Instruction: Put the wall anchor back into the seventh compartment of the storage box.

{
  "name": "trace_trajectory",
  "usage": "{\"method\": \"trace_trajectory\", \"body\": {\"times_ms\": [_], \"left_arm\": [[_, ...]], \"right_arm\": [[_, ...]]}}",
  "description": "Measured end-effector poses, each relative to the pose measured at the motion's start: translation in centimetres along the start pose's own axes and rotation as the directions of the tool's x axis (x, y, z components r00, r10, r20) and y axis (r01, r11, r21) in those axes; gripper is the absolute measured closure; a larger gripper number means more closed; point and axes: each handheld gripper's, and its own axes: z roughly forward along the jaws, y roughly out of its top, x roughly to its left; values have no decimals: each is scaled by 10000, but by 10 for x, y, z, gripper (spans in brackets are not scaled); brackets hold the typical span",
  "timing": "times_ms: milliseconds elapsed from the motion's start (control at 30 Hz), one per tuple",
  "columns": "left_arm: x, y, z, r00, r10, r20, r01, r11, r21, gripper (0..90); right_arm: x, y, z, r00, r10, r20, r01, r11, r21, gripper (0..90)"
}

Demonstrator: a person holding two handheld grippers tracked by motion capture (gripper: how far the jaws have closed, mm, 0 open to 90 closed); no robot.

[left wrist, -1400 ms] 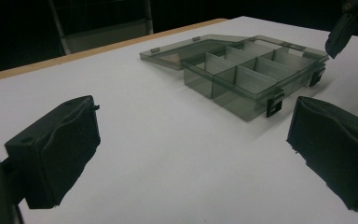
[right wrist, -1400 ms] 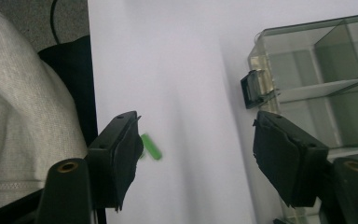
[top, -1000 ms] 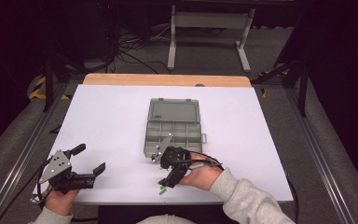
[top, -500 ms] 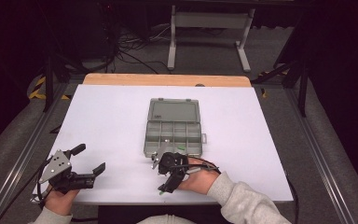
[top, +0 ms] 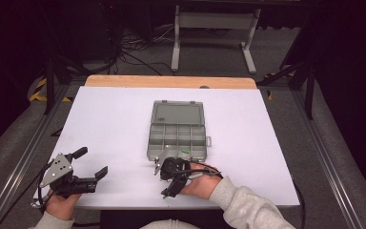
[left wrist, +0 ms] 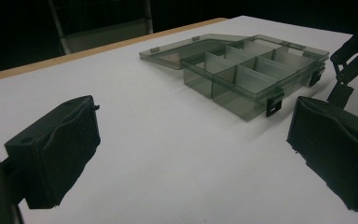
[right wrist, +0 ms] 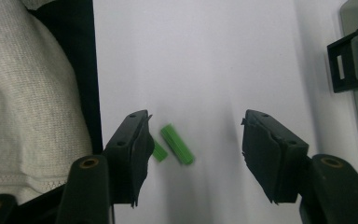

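An open grey compartment box [top: 177,136] lies mid-table with its lid folded back. My right gripper [top: 165,181] points down at the table just in front of the box, near the front edge. In the right gripper view a green ribbed peg [right wrist: 177,143] lies between the open jaws of the right gripper [right wrist: 196,144], untouched, and a smaller green piece [right wrist: 158,151] sits by the left jaw. These jaws have just been closing. My left gripper [top: 94,162] rests at the front left, wide open with nothing in it [left wrist: 191,144].
The box's black latch [right wrist: 349,65] shows at the right edge of the right gripper view. A light knitted sleeve [right wrist: 28,93] and the table's front edge lie close on its left. A wooden strip [top: 171,81] borders the far side of the white table.
The right gripper has shifted slightly toward the front edge and tipped downward, and its jaws have narrowed. The left gripper has not moved.
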Motion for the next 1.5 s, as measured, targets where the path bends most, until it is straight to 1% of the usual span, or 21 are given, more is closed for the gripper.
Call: {"method": "trace_trajectory", "body": {"times_ms": [33,100,233,333,400,433,500,567,667,800,1067,1133,1200,1233,1300,1333,1500], "left_arm": [[0,0,0,10000,-3,5,3,10000,-5,28],[0,0,0,10000,-5,6,5,10000,-4,28],[0,0,0,10000,-11,-9,11,10000,-3,28],[0,0,0,10000,-9,-15,9,10000,1,28],[0,0,0,10000,-9,-19,9,10000,8,28],[0,0,0,10000,-10,-10,10,10000,9,28],[0,0,0,10000,-7,-14,7,10000,16,28],[0,0,0,10000,-23,-22,23,10000,25,28],[0,0,0,10000,-21,-27,21,10000,23,28],[0,0,0,10000,-16,-30,17,10000,25,28],[0,0,0,10000,-18,-28,18,10000,25,28],[0,0,0,10000,-8,-25,8,10000,22,28],[0,0,0,10000,-10,-35,10,10000,18,28],[0,0,0,10000,-12,-36,12,10000,22,28],[0,0,0,10000,-20,-30,20,10000,26,28],[0,0,0,10000,-15,-29,15,10000,26,28],[0,0,0,10000,-38,-37,39,10000,23,28]], "right_arm": [[0,0,1,10000,-22,23,22,10000,48,449],[0,0,2,10000,-32,42,31,10000,72,457],[-1,-1,3,9999,-54,99,52,9998,171,506],[-1,-1,4,9996,-188,221,183,9996,230,556],[0,-1,4,9996,-218,198,213,9995,238,594],[0,0,3,9993,-328,167,323,9991,289,613],[2,0,3,9991,-391,171,386,9988,314,639],[2,1,3,9992,-385,111,381,9988,304,663],[2,1,4,9991,-420,-10,420,9984,370,667],[2,0,5,9991,-432,-6,431,9983,391,679],[3,1,5,9980,-627,-30,627,9969,482,716],[3,2,5,9972,-742,-40,744,9958,530,745],[3,2,5,9970,-775,-25,775,9955,549,768],[3,2,5,9968,-799,-33,799,9953,551,797],[3,2,5,9966,-819,-43,820,9949,586,807],[3,2,5,9965,-836,-28,836,9949,565,829],[3,3,5,9963,-863,-32,863,9942,643,835]]}}
